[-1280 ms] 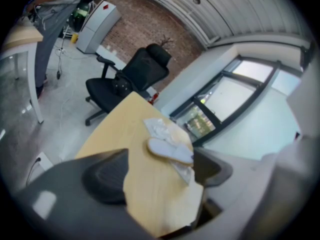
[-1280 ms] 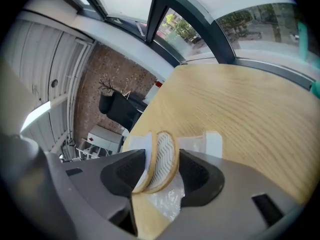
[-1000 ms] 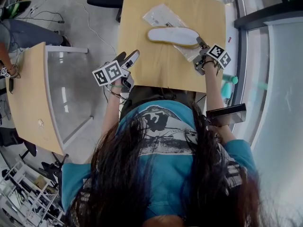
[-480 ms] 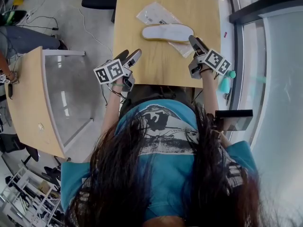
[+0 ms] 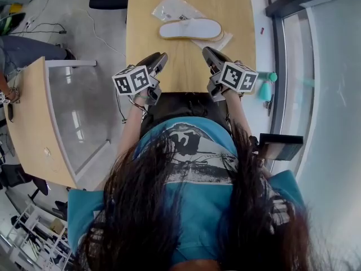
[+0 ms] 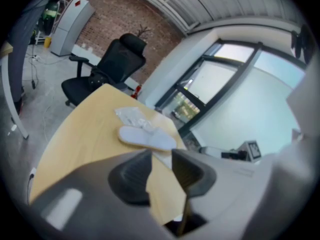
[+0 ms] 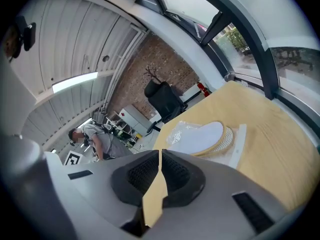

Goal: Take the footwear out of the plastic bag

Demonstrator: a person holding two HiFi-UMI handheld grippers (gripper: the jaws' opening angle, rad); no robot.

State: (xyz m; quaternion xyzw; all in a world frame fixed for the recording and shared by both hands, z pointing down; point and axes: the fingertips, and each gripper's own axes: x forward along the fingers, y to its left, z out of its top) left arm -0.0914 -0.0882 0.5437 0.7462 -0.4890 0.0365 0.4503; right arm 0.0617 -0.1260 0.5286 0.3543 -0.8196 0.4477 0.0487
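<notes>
Lying at top centre against the plastic bag, the slippers seem already out; left gripper fingers, just narrowed, and right gripper fingers, just shut, hold nothing.

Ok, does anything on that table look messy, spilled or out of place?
Nothing spilled or damaged. The flat white slippers lie stacked slightly askew, partly over a crumpled clear plastic bag on the light wooden table.

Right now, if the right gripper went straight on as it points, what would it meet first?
Probably the wooden table just short of the white slippers, possibly the slippers themselves; depth is unclear. The right gripper, jaws just closed on nothing, aims slightly down.
</notes>
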